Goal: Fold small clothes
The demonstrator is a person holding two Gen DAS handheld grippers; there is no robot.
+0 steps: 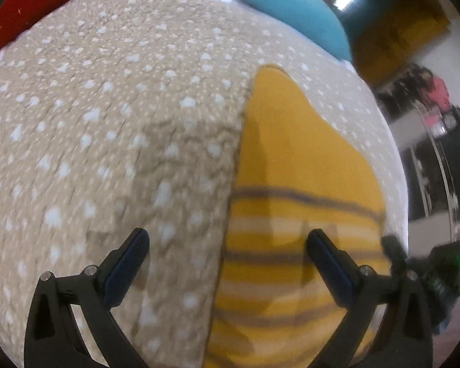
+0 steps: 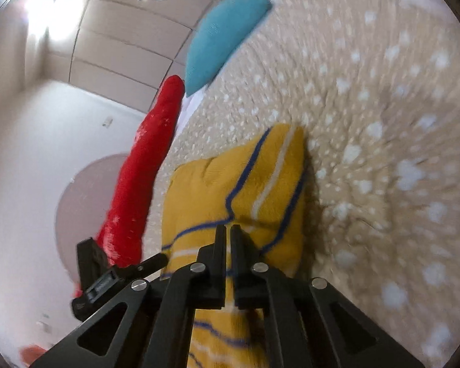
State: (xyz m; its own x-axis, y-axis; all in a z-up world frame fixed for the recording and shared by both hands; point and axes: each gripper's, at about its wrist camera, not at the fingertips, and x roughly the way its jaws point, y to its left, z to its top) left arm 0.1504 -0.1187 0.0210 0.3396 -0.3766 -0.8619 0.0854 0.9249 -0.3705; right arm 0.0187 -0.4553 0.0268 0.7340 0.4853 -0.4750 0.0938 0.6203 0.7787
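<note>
Beige speckled bedspread (image 1: 113,98) covers the bed, with a teal pillow (image 1: 294,12) at one o'clock and a red cushion (image 2: 144,171) along its far edge. We see our left gripper (image 1: 227,239) spread wide over the yellow striped garment (image 1: 294,159); our right gripper (image 2: 228,236) is clamped on its folded edge.

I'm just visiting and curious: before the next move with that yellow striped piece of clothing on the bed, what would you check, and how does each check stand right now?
1. Right gripper closed on the yellow striped garment: ok, cloth sits between its nearly shut jaws.
2. Left gripper ready to grab: ok, jaws wide open and empty.
3. Left gripper over the garment's edge: ok, one finger is over the cloth, the other over the spotted blanket.
4. Garment flat: not ok, it is bunched near the right gripper.
5. Blue pillow clear of the garment: ok.
6. Left fingers touching the cloth: cannot tell, blurred.
</note>
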